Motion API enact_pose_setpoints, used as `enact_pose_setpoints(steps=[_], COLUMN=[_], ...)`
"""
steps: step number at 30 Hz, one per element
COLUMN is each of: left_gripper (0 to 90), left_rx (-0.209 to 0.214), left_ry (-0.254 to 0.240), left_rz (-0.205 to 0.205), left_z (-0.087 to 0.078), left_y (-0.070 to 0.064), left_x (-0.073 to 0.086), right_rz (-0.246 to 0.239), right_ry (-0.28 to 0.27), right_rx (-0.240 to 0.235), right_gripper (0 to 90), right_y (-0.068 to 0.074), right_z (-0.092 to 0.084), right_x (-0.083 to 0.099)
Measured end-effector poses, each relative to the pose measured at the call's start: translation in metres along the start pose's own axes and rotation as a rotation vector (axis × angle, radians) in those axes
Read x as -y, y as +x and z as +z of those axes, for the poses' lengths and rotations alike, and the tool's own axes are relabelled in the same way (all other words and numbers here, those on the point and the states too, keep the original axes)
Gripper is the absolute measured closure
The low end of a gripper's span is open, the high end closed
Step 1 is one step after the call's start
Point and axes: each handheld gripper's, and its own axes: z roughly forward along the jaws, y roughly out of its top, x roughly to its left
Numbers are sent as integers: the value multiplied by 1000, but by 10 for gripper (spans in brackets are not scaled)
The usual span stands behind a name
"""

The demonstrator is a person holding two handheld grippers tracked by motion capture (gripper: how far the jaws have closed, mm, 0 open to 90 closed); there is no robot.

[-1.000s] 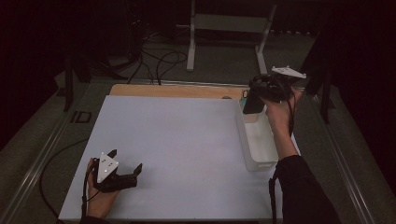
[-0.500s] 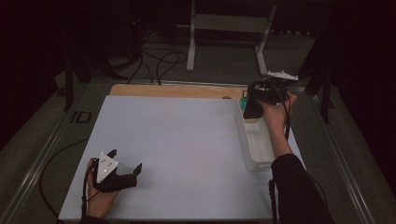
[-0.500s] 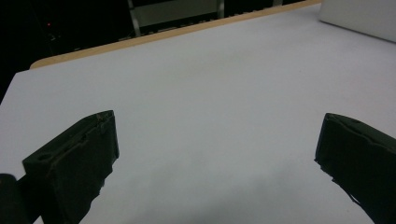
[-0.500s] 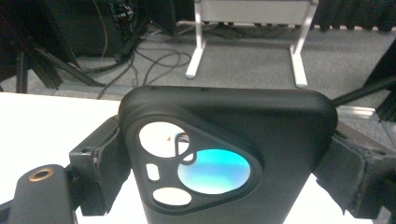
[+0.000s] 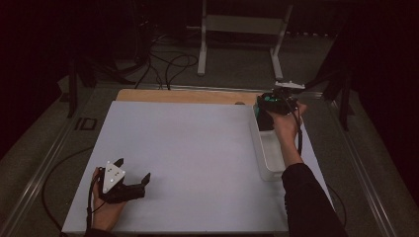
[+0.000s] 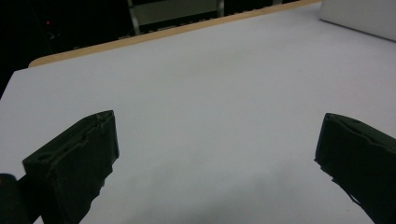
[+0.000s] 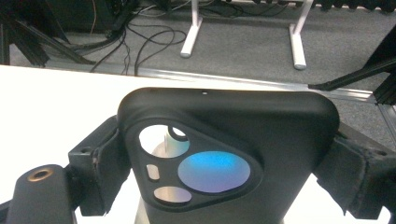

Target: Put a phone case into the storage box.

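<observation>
My right gripper (image 5: pixel 271 104) is at the table's far right, over the far end of a white tray (image 5: pixel 263 160). It is shut on a black phone case (image 7: pixel 261 121) with a rounded three-cornered camera cutout, and the jaws of this gripper (image 7: pixel 224 156) press the case from both sides. From above, the case (image 5: pixel 264 118) is a dark block below the hand. Near the front left corner my left gripper (image 5: pixel 132 169) rests on the white table top (image 5: pixel 197 143). Its jaws stand wide apart in the left gripper view (image 6: pixel 219 144), with nothing between them.
A wooden strip (image 5: pixel 188 96) runs along the table's far edge. Beyond it, white stand legs (image 5: pixel 202 49) and loose cables (image 5: pixel 168 64) lie on the dark floor. A metal rail (image 5: pixel 44 168) borders the left side. The tray's corner (image 6: pixel 359 18) shows far off.
My right gripper has come down and slightly left with the black case, closer to the tray's far end. The left gripper has stayed where it was.
</observation>
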Motion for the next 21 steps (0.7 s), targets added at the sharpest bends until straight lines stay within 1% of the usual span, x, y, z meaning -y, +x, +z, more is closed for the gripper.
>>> enact_pose_setpoints(steps=[4, 6, 10, 11, 14, 16, 19, 20, 21], left_gripper=[1, 1, 1, 1, 1, 1, 1, 1, 1], left_rx=[1, 1, 3, 2, 1, 0, 3, 3, 4], left_ry=[-2, -4, -4, -4, -4, -5, -8, -8, -7], left_rz=[-3, -6, -5, -4, -8, -10, -12, -12, -12], left_z=[0, -1, -1, -1, -1, -1, -2, -2, -2], left_y=[0, 1, 1, 1, 1, 1, 2, 2, 2], left_x=[0, 0, 0, 0, 1, 0, 1, 1, 1], right_rz=[0, -7, 13, 23, 17, 4, 8, 3, 3], right_ry=[25, 34, 34, 35, 32, 36, 60, 56, 56], right_rx=[5, 25, 31, 26, 30, 29, 45, 27, 27], right_gripper=[127, 126, 126, 126, 125, 121, 89, 81, 81], right_y=[2, 3, 2, 1, 2, 3, 5, 5, 5], right_z=[8, 11, 17, 18, 22, 24, 28, 28, 28], right_x=[2, 3, 4, 5, 6, 5, 1, 0, 0])
